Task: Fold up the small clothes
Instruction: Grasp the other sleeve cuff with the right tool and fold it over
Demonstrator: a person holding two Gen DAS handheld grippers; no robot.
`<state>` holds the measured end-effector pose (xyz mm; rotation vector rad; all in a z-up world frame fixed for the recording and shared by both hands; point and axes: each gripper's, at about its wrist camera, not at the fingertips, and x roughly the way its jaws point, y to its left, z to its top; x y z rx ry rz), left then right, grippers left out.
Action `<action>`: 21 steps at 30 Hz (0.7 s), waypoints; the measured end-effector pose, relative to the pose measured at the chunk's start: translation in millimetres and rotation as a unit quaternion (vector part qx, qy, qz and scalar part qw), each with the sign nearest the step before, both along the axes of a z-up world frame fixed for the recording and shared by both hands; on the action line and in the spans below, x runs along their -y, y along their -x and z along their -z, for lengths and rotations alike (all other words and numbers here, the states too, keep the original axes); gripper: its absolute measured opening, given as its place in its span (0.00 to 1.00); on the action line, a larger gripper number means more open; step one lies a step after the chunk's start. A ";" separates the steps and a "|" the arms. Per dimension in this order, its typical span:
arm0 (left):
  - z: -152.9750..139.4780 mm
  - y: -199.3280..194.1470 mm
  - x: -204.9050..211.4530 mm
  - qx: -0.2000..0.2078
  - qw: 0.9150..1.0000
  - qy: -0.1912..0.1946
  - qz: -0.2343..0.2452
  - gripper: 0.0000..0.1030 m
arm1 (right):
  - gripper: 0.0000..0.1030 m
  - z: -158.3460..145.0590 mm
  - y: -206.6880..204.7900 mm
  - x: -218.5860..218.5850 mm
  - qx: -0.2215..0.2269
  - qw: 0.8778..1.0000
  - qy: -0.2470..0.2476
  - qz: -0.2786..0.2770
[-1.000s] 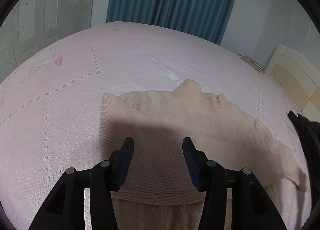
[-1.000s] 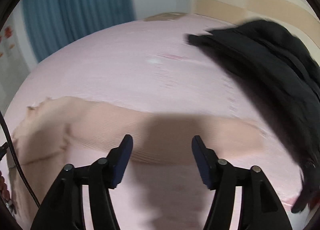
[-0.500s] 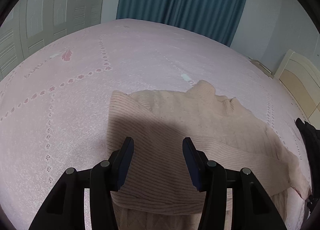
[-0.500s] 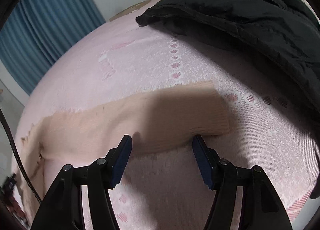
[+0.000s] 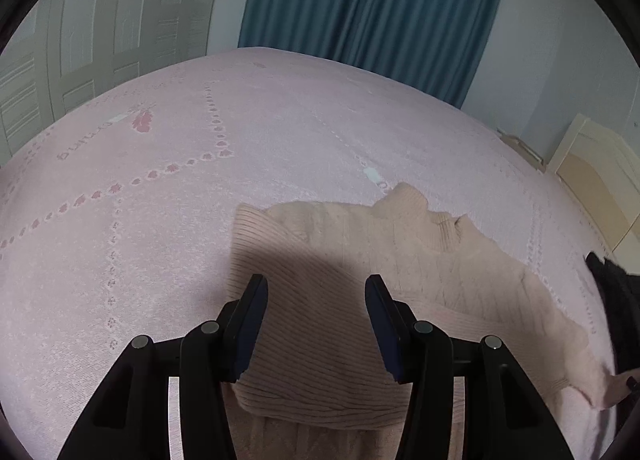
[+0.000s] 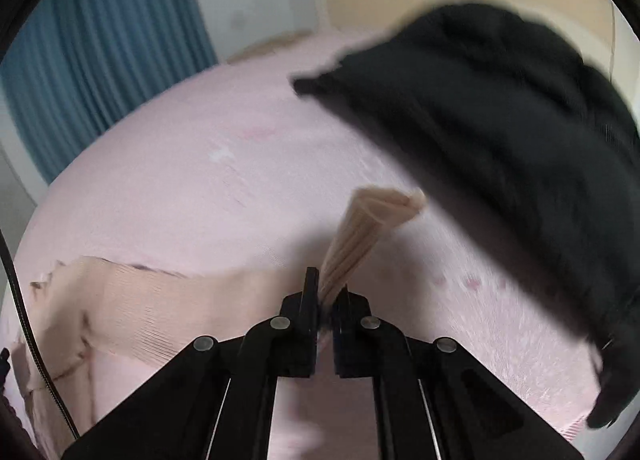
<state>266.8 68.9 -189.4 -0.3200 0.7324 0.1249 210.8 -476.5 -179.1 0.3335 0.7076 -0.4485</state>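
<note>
Left wrist view: the left gripper (image 5: 316,324) hovers w/ jaws apart over the beige knit sweater (image 5: 400,260), nothing between the pads; the sweater lies spread on the pink bedspread (image 5: 160,219), one sleeve already folded across the body, the other sleeve stretching to the right edge near a black jacket (image 5: 612,300). Right wrist view: the right gripper (image 6: 326,296) is clamped tight on the ribbed cuff (image 6: 372,219) of that sleeve, which sticks up past the tips; the pic is blurred. To do this step well, I think the cuff should go up and across toward the body in one smooth arc, w/o dragging the torso, then be laid flat; the left gripper could press the body down so it does not shift.
</note>
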 end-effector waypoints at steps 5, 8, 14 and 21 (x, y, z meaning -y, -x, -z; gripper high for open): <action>-8.8 8.3 -20.3 0.004 1.000 0.013 -0.018 0.50 | 0.05 -68.0 -37.4 -91.9 0.040 0.994 0.072 -0.078; -11.0 13.5 -36.4 0.006 0.999 0.021 -0.025 0.51 | 0.05 -96.7 -63.6 -169.9 0.058 0.984 0.084 -0.148; -8.3 22.7 -79.6 -0.001 0.998 0.031 -0.059 0.51 | 0.05 -107.0 -101.3 -340.2 0.081 0.949 0.032 -0.304; 0.5 29.4 -112.3 -0.012 0.996 0.034 -0.079 0.51 | 0.05 -16.0 -130.9 -466.9 -0.002 0.913 -0.065 -0.402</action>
